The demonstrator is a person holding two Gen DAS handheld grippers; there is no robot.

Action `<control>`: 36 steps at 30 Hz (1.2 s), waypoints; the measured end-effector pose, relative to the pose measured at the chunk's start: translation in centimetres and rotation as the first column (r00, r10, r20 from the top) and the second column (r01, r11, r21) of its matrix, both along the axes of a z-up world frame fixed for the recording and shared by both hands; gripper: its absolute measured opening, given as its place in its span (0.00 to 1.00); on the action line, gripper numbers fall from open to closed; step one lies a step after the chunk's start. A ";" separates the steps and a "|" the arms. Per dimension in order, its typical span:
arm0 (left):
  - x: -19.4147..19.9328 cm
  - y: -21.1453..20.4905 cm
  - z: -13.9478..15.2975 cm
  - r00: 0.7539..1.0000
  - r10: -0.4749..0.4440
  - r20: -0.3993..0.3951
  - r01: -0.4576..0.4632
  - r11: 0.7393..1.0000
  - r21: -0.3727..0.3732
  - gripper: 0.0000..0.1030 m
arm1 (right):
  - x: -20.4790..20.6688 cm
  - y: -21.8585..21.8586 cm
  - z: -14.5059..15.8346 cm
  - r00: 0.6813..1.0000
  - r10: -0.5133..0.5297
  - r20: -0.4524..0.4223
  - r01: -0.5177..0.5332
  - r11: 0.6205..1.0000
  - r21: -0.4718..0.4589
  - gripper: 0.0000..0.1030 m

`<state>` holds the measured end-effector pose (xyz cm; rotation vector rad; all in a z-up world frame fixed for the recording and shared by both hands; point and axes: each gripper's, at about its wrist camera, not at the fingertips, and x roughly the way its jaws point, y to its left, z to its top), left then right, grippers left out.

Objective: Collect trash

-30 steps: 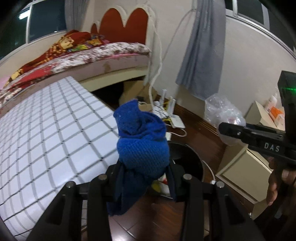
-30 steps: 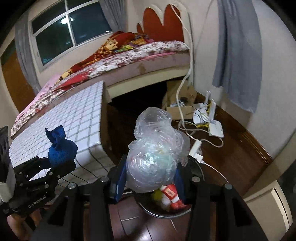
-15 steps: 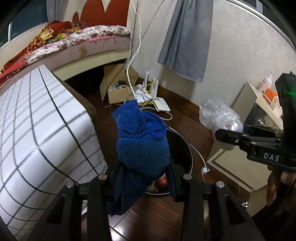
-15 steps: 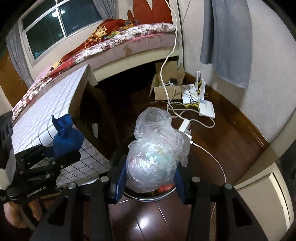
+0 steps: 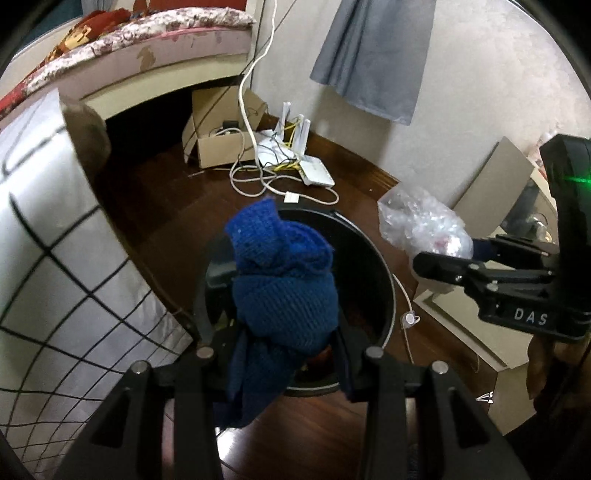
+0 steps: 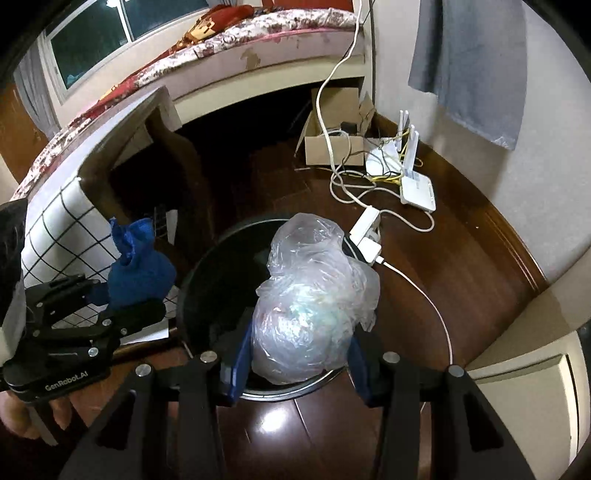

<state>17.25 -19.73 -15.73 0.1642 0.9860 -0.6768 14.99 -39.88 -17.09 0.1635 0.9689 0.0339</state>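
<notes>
Blue cloth bundle (image 5: 284,291), one; plastic bag (image 6: 314,306), one; bin (image 6: 210,266), one.

bin (image 5: 384,280) contents hidden, bed (image 6: 258,33) cropped

Left gripper (image 5: 286,332) clamped on crumpled blue knit cloth (image 5: 284,280), right gripper (image 6: 299,354) on crumpled clear plastic bag (image 6: 314,306); both angled down.
</notes>
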 end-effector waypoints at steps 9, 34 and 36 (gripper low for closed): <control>1.6 0.1 -1.7 0.998 0.038 -0.052 -0.039 0.999 -0.027 0.45 | 3.1 1.4 -2.8 0.994 0.098 -0.051 -0.100 0.995 -0.028 0.48; -0.3 2.5 -1.4 0.978 0.201 0.049 -0.204 0.977 0.062 0.98 | 0.2 1.8 -2.8 0.998 -0.010 -0.066 -0.002 0.985 -0.173 0.99; -0.8 3.0 -0.6 0.976 0.208 0.066 -0.212 0.975 0.060 0.98 | 0.0 2.6 -1.8 0.999 -0.010 -0.053 0.000 0.983 -0.184 0.99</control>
